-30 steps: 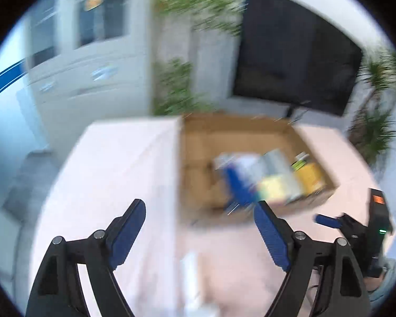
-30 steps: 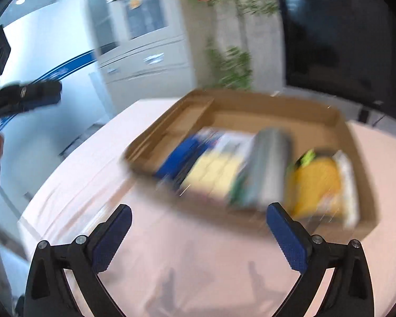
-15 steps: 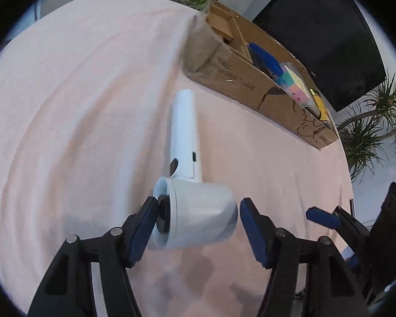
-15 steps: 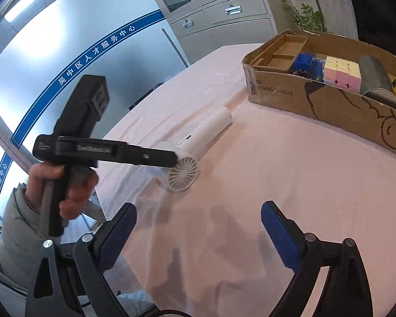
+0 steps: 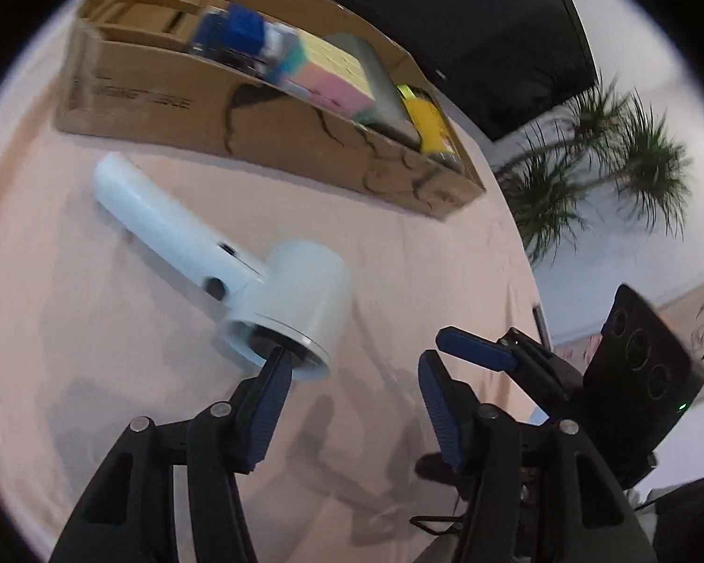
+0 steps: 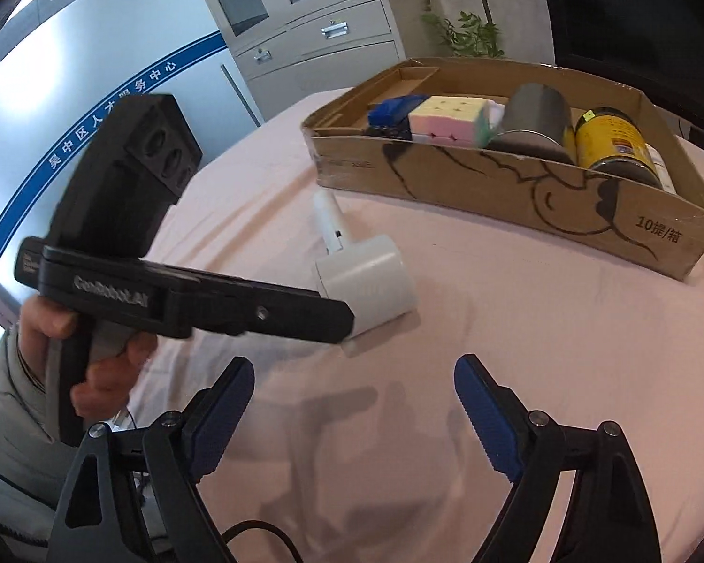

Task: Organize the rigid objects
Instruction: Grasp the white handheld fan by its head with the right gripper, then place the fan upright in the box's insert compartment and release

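A white handheld fan (image 5: 220, 267) lies on the pink tablecloth in front of a cardboard box (image 5: 258, 126); it also shows in the right wrist view (image 6: 361, 277). My left gripper (image 5: 352, 403) is open, its left finger at the rim of the fan's round head, the head not between the jaws. The left gripper also shows in the right wrist view (image 6: 183, 300), reaching the fan's head. My right gripper (image 6: 352, 413) is open and empty, low over the cloth near the table's front edge, short of the fan.
The cardboard box (image 6: 516, 187) holds a blue item (image 6: 394, 112), a pastel cube (image 6: 446, 119), a grey cylinder (image 6: 535, 117) and a yellow can (image 6: 610, 140). A black screen (image 5: 469, 23) and plants (image 5: 600, 169) stand behind. Grey cabinets (image 6: 314, 33) are at the far left.
My left gripper has swung so the fan's head now sits ahead and left of the jaws instead of between them. The right gripper moved closer to the fan.
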A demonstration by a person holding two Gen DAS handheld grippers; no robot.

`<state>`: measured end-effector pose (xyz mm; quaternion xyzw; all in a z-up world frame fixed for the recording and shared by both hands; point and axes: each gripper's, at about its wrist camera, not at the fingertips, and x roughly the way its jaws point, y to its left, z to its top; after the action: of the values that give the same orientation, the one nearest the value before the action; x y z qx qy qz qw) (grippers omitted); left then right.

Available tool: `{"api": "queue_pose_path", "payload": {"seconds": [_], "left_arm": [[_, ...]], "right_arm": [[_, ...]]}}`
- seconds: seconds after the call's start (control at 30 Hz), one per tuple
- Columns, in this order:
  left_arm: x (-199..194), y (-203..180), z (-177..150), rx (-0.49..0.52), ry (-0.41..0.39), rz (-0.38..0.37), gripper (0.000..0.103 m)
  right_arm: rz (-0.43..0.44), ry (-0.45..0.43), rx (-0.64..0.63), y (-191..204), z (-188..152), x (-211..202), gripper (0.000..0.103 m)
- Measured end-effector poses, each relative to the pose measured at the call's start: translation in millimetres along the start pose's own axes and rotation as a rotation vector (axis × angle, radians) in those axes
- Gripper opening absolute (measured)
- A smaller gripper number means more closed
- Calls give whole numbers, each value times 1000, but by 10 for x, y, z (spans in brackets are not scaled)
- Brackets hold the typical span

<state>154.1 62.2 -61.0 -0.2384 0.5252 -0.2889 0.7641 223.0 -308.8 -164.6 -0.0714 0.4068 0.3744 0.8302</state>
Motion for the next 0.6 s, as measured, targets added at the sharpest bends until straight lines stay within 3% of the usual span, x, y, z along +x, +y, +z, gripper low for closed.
{"api": "queue_pose_path", "payload": {"seconds": [0.13, 0.23, 0.33, 0.37, 0.4, 0.47, 0.53, 0.6], "left_arm": [[-140, 339, 159, -130, -59, 55, 62], [-40, 478, 293, -178, -29, 94, 61], [88, 491, 393, -170, -5, 128, 59], [109, 528, 403, -187, -6, 134, 58], [122, 566, 415, -201, -6, 141, 50], [121, 649, 424, -212, -9, 155, 39], [91, 669, 432, -221, -8, 160, 38], [18, 603, 439, -181, -16, 210, 37]], "right_arm": [[2, 26, -92, -25, 264, 224, 87], [42, 63, -165, 15, 411, 541, 87], [74, 103, -147, 79, 467, 754, 75], [67, 98, -153, 144, 442, 747, 69], [56, 100, -161, 205, 415, 746, 59], [14, 89, -144, 323, 356, 736, 57], [-20, 76, -107, 379, 330, 739, 57], [-31, 77, -52, 435, 334, 750, 57]]}}
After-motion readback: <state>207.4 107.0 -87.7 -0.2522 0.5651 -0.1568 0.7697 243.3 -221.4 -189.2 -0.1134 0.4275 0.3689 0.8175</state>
